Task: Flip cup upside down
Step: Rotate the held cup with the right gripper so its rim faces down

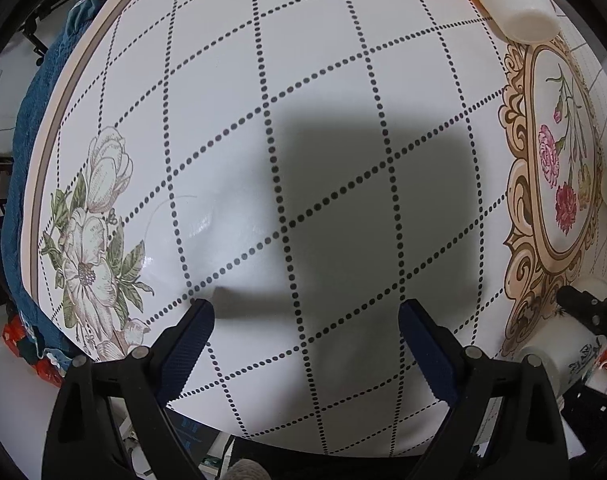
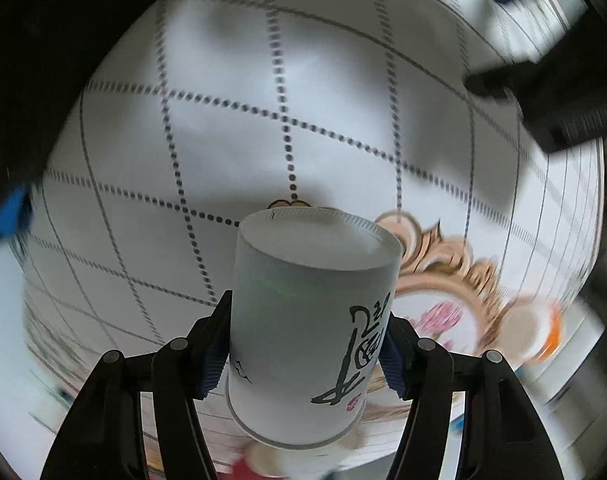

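From here I can make out only one piece of writing: black brush-style calligraphy on the side of the cup [image 2: 303,320], running down its wall toward five o'clock, with a small red seal mark beside its lower end. I cannot read the characters. In the left wrist view the same cup [image 1: 559,364] shows at four o'clock with a bit of that black script, too small to read. Nothing else bears legible text.
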`<state>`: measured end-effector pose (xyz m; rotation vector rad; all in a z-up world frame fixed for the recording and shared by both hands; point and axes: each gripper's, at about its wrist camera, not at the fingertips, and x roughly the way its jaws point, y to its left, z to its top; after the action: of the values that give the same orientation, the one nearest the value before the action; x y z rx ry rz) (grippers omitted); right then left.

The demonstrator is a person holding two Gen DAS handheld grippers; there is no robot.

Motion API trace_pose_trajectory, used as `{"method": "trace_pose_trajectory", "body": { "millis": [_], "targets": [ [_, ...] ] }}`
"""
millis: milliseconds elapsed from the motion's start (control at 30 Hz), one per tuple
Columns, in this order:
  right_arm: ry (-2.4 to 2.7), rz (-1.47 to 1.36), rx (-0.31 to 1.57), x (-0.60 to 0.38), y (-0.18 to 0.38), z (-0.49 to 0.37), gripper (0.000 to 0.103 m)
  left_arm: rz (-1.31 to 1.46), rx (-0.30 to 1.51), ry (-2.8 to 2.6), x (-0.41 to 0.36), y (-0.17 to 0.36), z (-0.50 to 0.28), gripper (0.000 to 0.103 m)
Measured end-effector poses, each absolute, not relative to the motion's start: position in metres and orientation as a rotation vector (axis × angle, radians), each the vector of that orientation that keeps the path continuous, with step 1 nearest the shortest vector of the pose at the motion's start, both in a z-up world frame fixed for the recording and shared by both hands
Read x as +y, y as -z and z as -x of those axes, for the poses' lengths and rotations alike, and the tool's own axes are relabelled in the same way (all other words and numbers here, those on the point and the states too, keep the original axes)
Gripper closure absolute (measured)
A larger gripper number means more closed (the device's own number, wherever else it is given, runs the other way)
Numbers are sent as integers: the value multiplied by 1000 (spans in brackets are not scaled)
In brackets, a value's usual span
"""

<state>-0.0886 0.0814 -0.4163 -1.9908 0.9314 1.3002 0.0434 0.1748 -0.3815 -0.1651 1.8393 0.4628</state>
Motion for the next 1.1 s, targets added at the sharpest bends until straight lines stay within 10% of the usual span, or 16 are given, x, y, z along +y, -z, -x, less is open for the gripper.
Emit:
{"method": "trace_pose_trajectory", "body": {
  "millis": [567,1100],
  "targets": [
    [-817,1072,1730,68,433,-17,37,69,1834,-397,135,366,-63,9],
    [-451,440,2023,-17,459,-88,37,34,1841,-378,96,367,-57,9]
  ]
}}
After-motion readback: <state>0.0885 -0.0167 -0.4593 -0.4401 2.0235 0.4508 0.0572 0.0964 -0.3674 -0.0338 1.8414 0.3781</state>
